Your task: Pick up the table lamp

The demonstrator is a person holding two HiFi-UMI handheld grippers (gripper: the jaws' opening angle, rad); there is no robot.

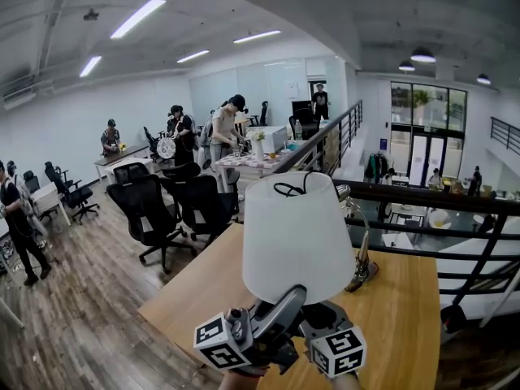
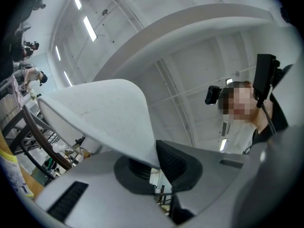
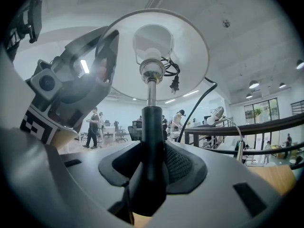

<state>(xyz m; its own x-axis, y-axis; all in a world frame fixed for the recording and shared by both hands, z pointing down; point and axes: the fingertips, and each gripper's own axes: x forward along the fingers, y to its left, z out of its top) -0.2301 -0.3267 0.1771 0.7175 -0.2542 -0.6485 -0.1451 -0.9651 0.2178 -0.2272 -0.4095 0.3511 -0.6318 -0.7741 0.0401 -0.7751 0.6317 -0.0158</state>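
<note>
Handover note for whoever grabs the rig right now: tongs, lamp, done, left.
Left tongs: shut on the rim of the white conical lampshade.
Right tongs: shut on the table lamp's black stem, below the bulb socket.
Lamp: held above the light wooden table, black cord trailing down; the base is not in view.
Done: two-point grasp; lamp looks lifted.
Left: check that the base is clear of the table and hold it level.
</note>
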